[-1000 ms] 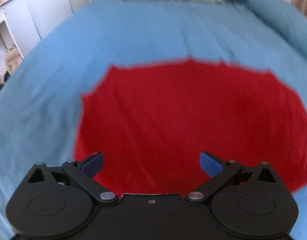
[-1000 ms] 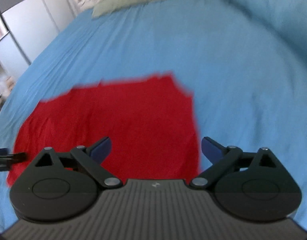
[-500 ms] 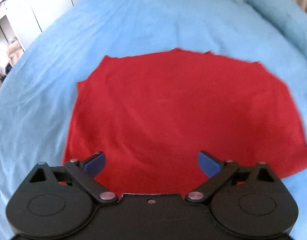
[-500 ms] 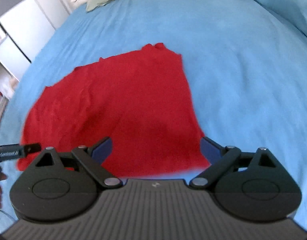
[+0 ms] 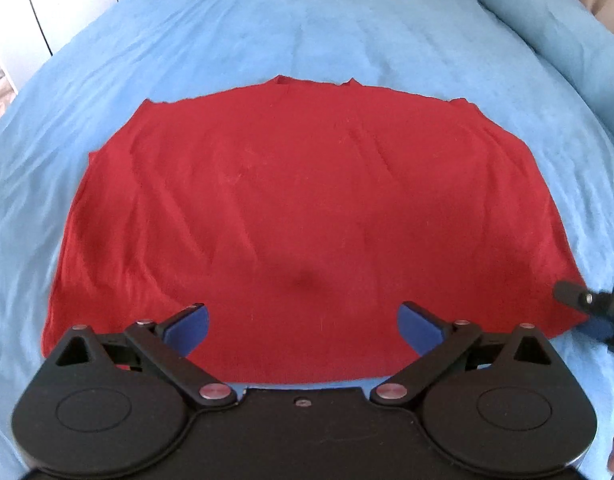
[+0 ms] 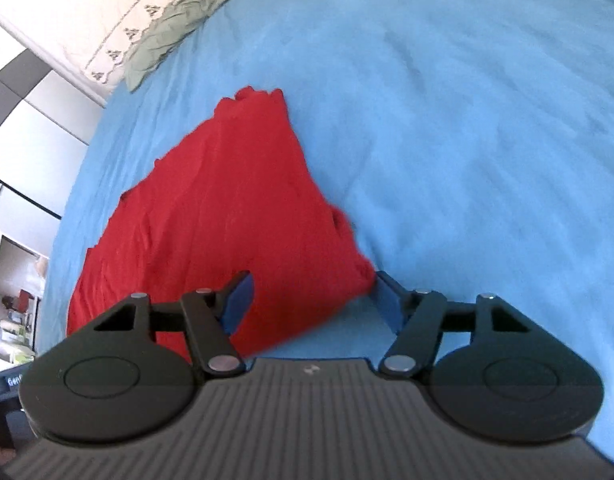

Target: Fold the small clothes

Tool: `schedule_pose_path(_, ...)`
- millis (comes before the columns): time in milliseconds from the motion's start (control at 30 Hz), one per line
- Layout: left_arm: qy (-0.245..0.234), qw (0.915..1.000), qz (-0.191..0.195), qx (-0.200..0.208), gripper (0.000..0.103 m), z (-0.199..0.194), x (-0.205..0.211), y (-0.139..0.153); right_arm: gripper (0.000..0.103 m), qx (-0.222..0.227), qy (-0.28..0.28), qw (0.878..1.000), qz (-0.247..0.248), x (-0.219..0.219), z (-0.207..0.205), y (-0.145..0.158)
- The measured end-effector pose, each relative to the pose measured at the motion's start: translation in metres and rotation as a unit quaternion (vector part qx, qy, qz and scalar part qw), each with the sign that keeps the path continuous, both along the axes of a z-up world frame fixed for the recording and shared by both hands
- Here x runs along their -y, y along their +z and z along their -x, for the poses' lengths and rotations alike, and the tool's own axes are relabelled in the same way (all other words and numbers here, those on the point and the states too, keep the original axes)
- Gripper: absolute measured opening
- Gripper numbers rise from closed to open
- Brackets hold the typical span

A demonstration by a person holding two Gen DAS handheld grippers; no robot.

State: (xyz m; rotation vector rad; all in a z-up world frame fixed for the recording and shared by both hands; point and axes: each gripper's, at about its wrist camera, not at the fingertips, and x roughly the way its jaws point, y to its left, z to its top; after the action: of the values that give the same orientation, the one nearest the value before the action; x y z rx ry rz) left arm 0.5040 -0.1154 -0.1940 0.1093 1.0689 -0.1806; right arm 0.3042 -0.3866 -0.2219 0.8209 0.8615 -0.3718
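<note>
Red garment [image 5: 307, 208] lies flat on my blue bedsheet [image 5: 347, 32]; left gripper [image 5: 303, 326] gapes empty, right gripper [image 6: 311, 300] closing around its corner.

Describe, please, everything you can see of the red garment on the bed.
The red garment is a plain, thin, soft-looking knit with fine wrinkles, spread flat on the blue bedcover. Its far edge shows a shallow neckline with short sleeves to either side, so it looks like a small T-shirt. A faint dark spot marks the lower middle. The left gripper hangs open over its near hem. The right gripper is closing around the near right corner, which lies bunched between its jaws.
</note>
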Motion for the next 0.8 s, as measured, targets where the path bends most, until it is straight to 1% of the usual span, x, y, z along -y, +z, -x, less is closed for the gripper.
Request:
schedule_pose_path(100,-0.006,1.0000,0.007,0.004,0.102,-0.005,0.000,0.000,0.081,0.007,0.044,0.999,0.007,0.010,-0.018,-0.001)
schedule_pose_path(267,-0.006,0.9999,0.000,0.010,0.101,-0.016,0.001,-0.002,0.073,0.008,0.128,0.992,0.017,0.025,-0.050,-0.003)
schedule_pose_path(400,-0.007,0.9998,-0.007,0.017,0.101,-0.031,0.000,-0.010,0.068,0.016,0.154,0.988,-0.004,0.043,-0.081,-0.010)
schedule_pose_path(467,-0.003,0.9998,-0.007,0.017,0.099,-0.039,-0.002,-0.015,0.060,0.019,0.156,0.987,-0.022,0.049,-0.093,-0.013)
schedule_pose_path(500,0.001,0.9998,-0.008,0.017,0.097,-0.043,-0.002,-0.018,0.059,0.016,0.159,0.987,-0.029,0.051,-0.100,-0.015)
schedule_pose_path(533,0.007,0.9998,-0.009,0.015,0.097,-0.048,-0.003,-0.020,0.054,0.014,0.160,0.986,-0.034,0.051,-0.105,-0.017)
schedule_pose_path(600,0.017,0.9998,-0.004,0.008,0.097,-0.057,-0.005,-0.026,0.045,0.010,0.166,0.985,-0.036,0.050,-0.113,-0.017)
schedule_pose_path(633,0.020,0.9998,-0.003,0.005,0.097,-0.061,-0.006,-0.029,0.038,0.006,0.170,0.985,-0.032,0.048,-0.116,-0.017)
schedule_pose_path(667,0.023,0.9997,-0.006,0.000,0.097,-0.065,-0.006,-0.032,0.035,0.002,0.173,0.985,-0.026,0.046,-0.117,-0.015)
schedule_pose_path(733,0.025,0.9996,-0.014,-0.009,0.098,-0.070,-0.006,-0.038,0.030,-0.004,0.178,0.984,-0.015,0.041,-0.121,-0.008)
schedule_pose_path(800,0.019,0.9995,-0.021,-0.010,0.101,-0.072,-0.005,-0.041,0.028,-0.003,0.182,0.983,-0.008,0.037,-0.126,0.001)
